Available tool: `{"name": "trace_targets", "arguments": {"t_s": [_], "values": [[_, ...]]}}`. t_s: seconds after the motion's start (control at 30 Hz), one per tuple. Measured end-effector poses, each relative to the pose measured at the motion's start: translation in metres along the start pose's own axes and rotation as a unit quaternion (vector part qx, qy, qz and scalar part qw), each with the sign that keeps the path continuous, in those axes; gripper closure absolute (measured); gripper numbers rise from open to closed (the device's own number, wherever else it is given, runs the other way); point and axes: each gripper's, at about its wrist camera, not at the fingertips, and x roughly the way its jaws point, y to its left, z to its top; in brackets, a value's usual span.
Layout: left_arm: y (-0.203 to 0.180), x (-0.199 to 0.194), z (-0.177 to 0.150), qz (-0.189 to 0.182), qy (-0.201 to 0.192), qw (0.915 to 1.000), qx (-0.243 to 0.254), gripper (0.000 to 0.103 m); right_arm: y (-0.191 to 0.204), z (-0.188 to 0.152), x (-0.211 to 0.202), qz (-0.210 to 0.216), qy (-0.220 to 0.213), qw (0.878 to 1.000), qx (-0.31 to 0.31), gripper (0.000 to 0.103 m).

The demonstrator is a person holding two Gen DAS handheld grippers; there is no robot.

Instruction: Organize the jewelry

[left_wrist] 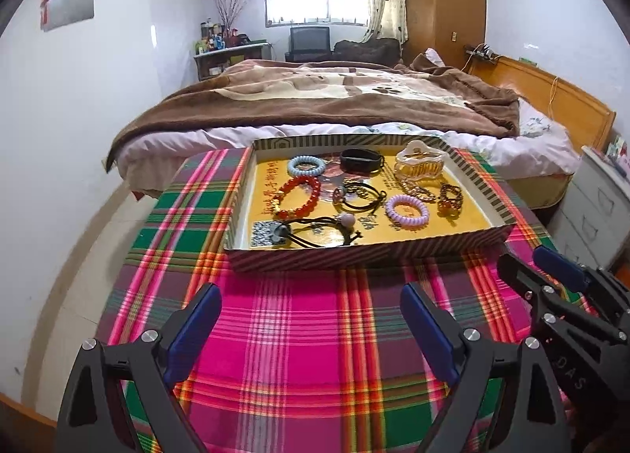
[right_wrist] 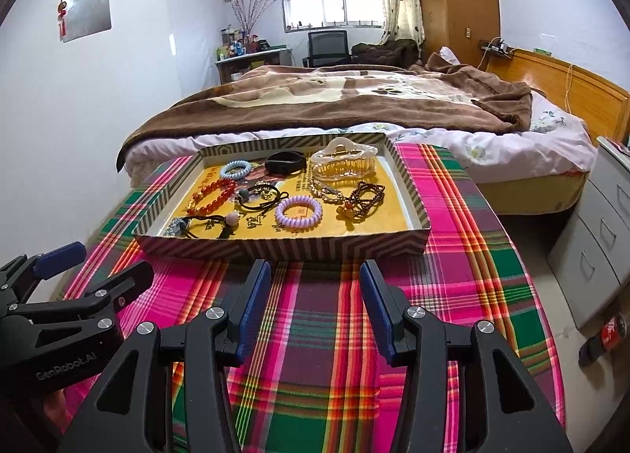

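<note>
A shallow striped box (left_wrist: 354, 254) (right_wrist: 283, 246) with a yellow floor sits on the plaid cloth. It holds a red bead bracelet (left_wrist: 297, 197) (right_wrist: 212, 195), a blue coil hair tie (left_wrist: 305, 165) (right_wrist: 235, 169), a purple coil hair tie (left_wrist: 406, 211) (right_wrist: 298, 213), a black band (left_wrist: 361, 159) (right_wrist: 285, 161), a clear hair claw (left_wrist: 421, 163) (right_wrist: 344, 161), gold chains and black cord ties. My left gripper (left_wrist: 311, 307) is open and empty, in front of the box. My right gripper (right_wrist: 315, 283) is open and empty, close to the box's front wall.
The plaid-covered table (left_wrist: 307, 354) (right_wrist: 453, 295) ends at a bed (left_wrist: 334, 98) (right_wrist: 334, 98) behind the box. A white drawer unit (right_wrist: 602, 224) stands at the right. A white wall is to the left.
</note>
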Motion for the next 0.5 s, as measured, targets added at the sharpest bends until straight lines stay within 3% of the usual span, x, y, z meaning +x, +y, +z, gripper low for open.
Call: {"name": "trace_targets", "arguments": {"t_s": [0.5], "values": [[0.0024, -0.0022, -0.0025, -0.001, -0.001, 1.0, -0.006, 0.011, 0.0049, -0.0031, -0.0015, 0.001, 0.0, 1.0, -0.003, 0.055]]}}
